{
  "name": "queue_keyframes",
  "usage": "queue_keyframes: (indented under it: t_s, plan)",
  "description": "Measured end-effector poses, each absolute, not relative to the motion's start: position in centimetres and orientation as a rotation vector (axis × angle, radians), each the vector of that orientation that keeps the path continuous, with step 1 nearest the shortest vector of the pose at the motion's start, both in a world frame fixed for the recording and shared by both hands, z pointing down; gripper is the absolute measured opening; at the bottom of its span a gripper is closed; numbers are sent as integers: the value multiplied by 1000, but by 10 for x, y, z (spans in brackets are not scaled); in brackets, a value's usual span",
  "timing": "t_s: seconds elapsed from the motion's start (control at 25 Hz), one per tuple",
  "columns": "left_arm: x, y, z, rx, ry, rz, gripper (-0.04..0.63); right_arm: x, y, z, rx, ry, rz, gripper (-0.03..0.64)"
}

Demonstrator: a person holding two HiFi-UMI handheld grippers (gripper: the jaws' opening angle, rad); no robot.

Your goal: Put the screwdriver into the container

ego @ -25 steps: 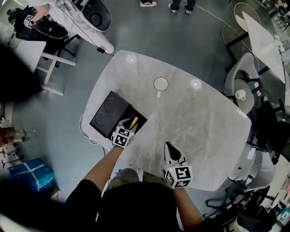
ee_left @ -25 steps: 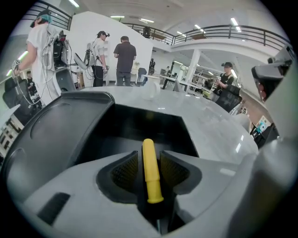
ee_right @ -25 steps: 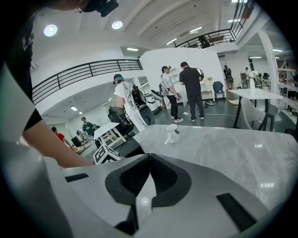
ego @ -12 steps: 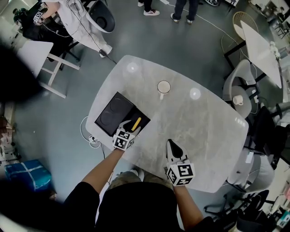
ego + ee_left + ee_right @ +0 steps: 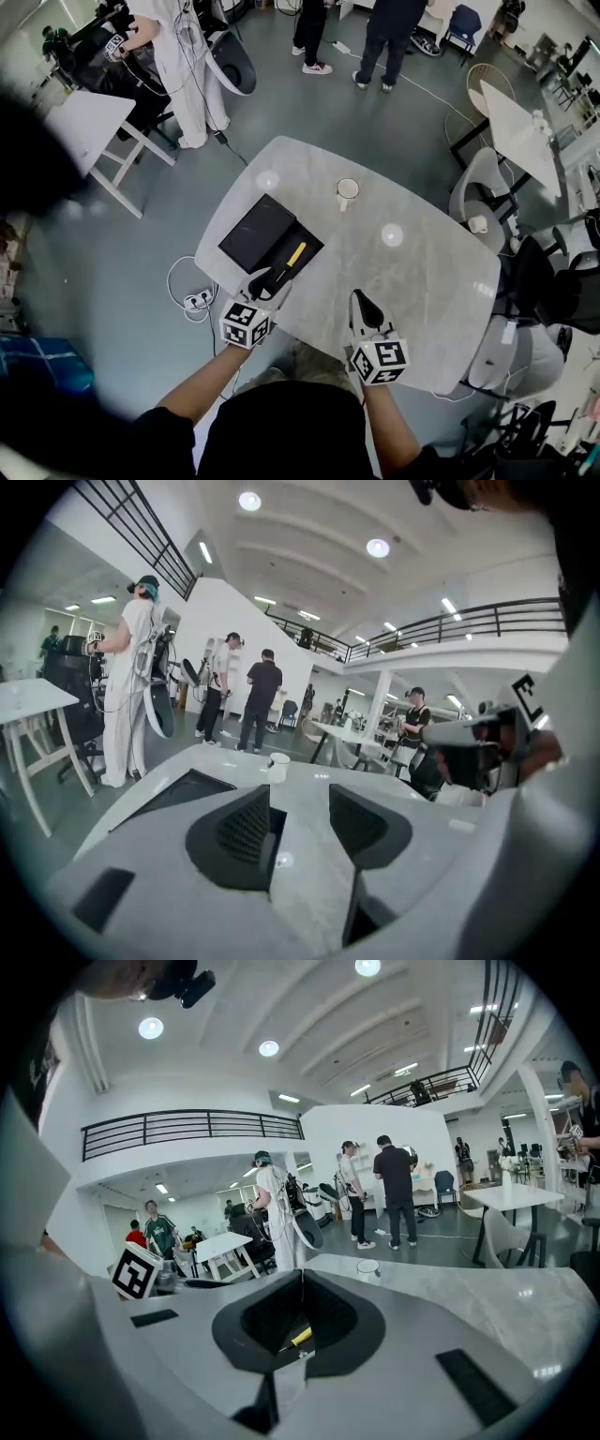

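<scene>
Screwdriver (image 5: 295,255) lies slanted in the container (image 5: 284,242), just beyond your left gripper (image 5: 266,279), whose wide, empty jaws are closing.

Setting: large open-plan indoor hall, of lab or office type.
Evidence:
- high white ceiling with round recessed lights (image 5: 150,1027)
- mezzanine gallery behind a black railing (image 5: 187,1127)
- smooth grey floor (image 5: 122,244)
- pale marble-look oval worktop (image 5: 422,281) at frame centre
- white table (image 5: 84,127) at upper left
- second white table (image 5: 511,117) at upper right
- pale shell chair (image 5: 478,183) at right
- power strip (image 5: 199,301) with cables on the floor at left
- standing people (image 5: 389,23) along the top edge
</scene>
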State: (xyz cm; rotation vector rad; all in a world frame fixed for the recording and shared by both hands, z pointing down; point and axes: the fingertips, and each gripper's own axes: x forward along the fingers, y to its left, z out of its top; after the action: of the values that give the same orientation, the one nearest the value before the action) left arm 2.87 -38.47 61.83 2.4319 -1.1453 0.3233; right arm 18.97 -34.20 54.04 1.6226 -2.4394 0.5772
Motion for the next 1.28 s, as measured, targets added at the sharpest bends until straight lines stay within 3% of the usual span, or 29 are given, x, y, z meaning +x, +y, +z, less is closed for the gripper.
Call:
queue_keyframes:
  t_s: [0.12, 0.24, 0.52, 1.28]
  plan:
    - [-6, -321, 570, 2417, -1204, 189, 185, 158, -288, 511, 1615, -2469, 524, 12]
    - [-74, -227, 504, 2423, -1243, 54, 90, 95, -202, 469, 1639, -2490, 498, 12]
    - [-189, -43, 414, 2500, -1388, -42, 40, -5, -41, 406, 1640, -2523, 370, 12]
    - [-200, 4, 373, 2673, -1489, 43, 20, -48, 3, 385, 1575, -2516, 232, 12]
